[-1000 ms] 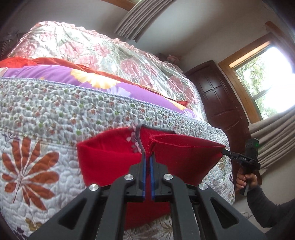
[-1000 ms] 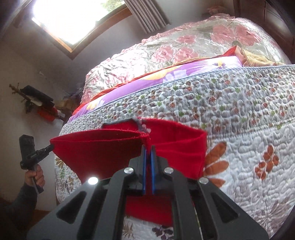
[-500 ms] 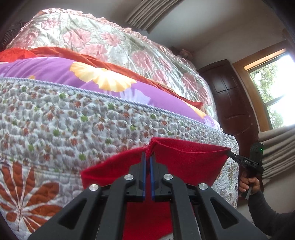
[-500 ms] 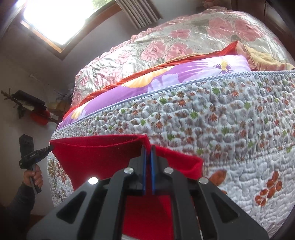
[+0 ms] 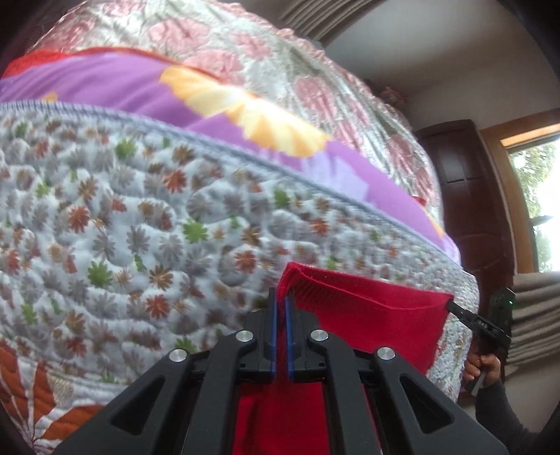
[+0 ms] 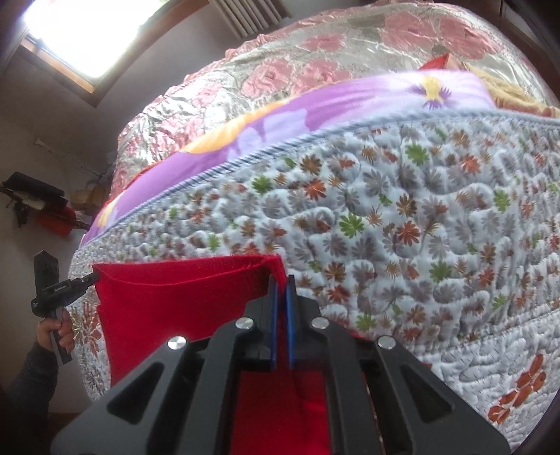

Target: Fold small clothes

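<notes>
1. Closest to us, the left gripper [image 5: 280, 301] is clamped on a corner of the red cloth [image 5: 367, 315], its blue-lined jaws pressed together with a red fold poking up between them
2. In the same way, the right gripper [image 6: 280, 285] pinches the opposite corner of the red cloth [image 6: 175, 294], jaws closed tight on the fabric
3. Between the two grippers we see the cloth's top edge pulled into a taut line, with the rest hanging down below the jaws and out of the bottom of both views
4. We hold the cloth just above or against the quilted floral bedspread [image 5: 122, 227]; whether it touches the quilt we cannot tell
5. At the far end of the cloth in the left wrist view, the person's right hand [image 5: 484, 365] grips the other handle, dark sleeve below it; in the right wrist view, the left hand [image 6: 56, 329] does likewise
6. Further back on the bed lies a purple flowered sheet [image 5: 140, 87], then a shiny pink floral cover [image 6: 315, 52]
7. Beyond the bed stand a dark wooden door [image 5: 469, 196] and a bright window [image 6: 80, 31]
</notes>
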Demonstrator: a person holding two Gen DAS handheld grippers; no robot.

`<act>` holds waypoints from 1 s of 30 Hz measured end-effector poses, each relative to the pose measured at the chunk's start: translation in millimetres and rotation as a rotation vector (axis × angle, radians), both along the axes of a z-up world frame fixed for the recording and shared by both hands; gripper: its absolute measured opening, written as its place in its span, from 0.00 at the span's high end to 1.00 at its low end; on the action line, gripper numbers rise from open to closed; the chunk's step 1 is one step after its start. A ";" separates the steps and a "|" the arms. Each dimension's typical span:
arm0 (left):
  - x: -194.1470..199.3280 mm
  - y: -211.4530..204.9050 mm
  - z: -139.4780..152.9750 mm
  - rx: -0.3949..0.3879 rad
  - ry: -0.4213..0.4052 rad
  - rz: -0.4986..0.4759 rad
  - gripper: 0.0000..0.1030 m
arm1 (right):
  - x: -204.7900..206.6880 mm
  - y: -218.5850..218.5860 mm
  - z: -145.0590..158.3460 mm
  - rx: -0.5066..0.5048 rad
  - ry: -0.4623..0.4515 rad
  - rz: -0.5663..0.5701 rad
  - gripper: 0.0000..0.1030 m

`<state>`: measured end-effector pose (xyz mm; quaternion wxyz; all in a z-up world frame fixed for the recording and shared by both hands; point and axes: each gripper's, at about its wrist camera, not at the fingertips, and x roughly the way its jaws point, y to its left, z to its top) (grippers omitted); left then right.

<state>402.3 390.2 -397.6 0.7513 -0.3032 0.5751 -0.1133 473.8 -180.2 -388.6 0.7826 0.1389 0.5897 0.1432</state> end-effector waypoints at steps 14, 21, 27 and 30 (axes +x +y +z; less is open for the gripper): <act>-78.2 -42.3 56.9 -0.056 -0.154 0.005 0.55 | -66.2 21.1 24.9 0.052 -0.059 0.026 0.83; -83.3 -56.7 -2.9 0.008 -0.004 -0.033 0.64 | -54.6 19.4 -25.0 -0.012 0.045 0.012 0.93; -116.5 -61.2 42.6 -0.060 -0.112 -0.065 0.61 | -107.6 11.0 6.5 0.079 0.030 0.011 0.78; -159.9 -73.1 35.1 -0.128 -0.071 -0.092 0.62 | -150.8 14.2 -11.4 0.092 0.101 0.031 0.78</act>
